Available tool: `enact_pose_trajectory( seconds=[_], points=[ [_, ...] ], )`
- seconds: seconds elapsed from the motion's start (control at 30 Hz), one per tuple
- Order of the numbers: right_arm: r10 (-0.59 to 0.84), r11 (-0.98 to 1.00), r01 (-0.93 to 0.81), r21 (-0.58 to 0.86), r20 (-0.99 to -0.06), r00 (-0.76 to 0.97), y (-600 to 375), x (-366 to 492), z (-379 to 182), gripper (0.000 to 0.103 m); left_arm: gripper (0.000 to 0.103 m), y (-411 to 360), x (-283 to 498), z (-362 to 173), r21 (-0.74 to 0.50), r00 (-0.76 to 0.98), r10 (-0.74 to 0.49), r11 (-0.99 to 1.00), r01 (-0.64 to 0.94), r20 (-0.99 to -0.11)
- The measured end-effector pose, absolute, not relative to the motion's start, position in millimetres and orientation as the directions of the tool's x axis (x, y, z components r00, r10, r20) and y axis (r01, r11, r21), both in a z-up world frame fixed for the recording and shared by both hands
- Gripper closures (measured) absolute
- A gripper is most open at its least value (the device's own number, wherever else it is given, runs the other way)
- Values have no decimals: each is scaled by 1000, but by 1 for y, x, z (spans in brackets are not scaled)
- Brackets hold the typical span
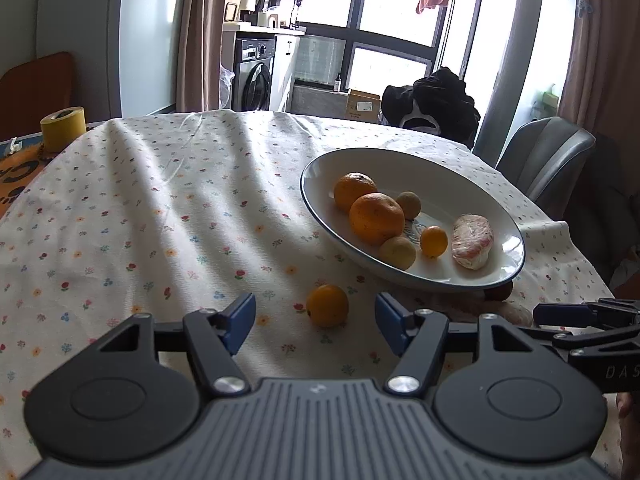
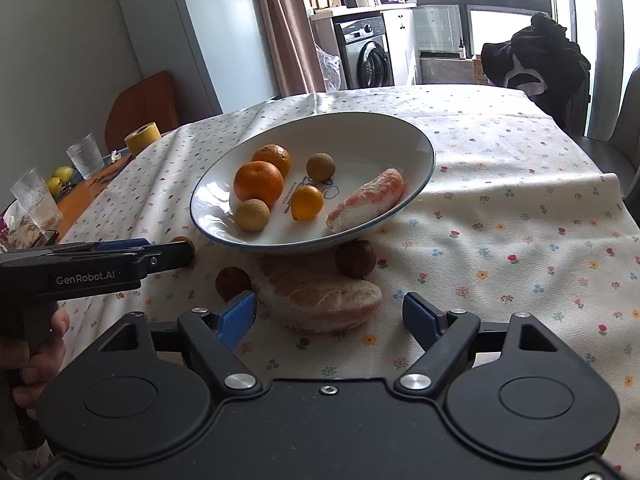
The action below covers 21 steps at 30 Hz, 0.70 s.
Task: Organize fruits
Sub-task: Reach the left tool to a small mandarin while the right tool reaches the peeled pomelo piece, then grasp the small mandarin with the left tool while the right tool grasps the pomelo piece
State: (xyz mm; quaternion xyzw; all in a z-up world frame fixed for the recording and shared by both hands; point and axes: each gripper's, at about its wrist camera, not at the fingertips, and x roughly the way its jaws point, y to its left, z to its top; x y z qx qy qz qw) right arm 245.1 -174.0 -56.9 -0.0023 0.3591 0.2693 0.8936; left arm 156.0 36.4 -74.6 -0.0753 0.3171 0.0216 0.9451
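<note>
A small orange (image 1: 327,305) lies on the flowered tablecloth between the spread fingers of my open left gripper (image 1: 315,318), which touches nothing. The white plate (image 1: 440,184) behind it holds two large oranges (image 1: 376,218), two tan round fruits, a small orange and a peeled pomelo piece (image 1: 472,246). In the right wrist view my right gripper (image 2: 328,314) is open around a large peeled pomelo segment (image 2: 320,300) on the cloth. Two dark brown round fruits (image 2: 355,258) (image 2: 232,282) sit by the plate (image 2: 360,136), which tilts over them. The left gripper (image 2: 176,254) shows side-on at the left.
A yellow tape roll (image 1: 64,128) and drinking glasses (image 2: 86,156) stand at the table's left end. A grey chair (image 1: 548,152) and a chair draped in black clothing (image 1: 432,104) are at the far side. The cloth hangs over the right edge.
</note>
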Motion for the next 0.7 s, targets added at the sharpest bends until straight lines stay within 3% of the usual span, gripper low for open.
enact_pose_trajectory(
  seconds=[0.47,0.63,0.7],
  points=[
    [479,848,-505,160,-639,602,-161,250,-61,23,51,29,166,-83,-124,794,-22,990,-68,-608],
    [464,852,-507,130,-635,617,-160,248,-61,34,77,29,166,-83,-127,792,-26,990,-66,-610],
    [469,849,-512,132,-634,615,-162,247,-61,35,80,30,165,-83,-131,790,-28,989,-66,-613]
  ],
)
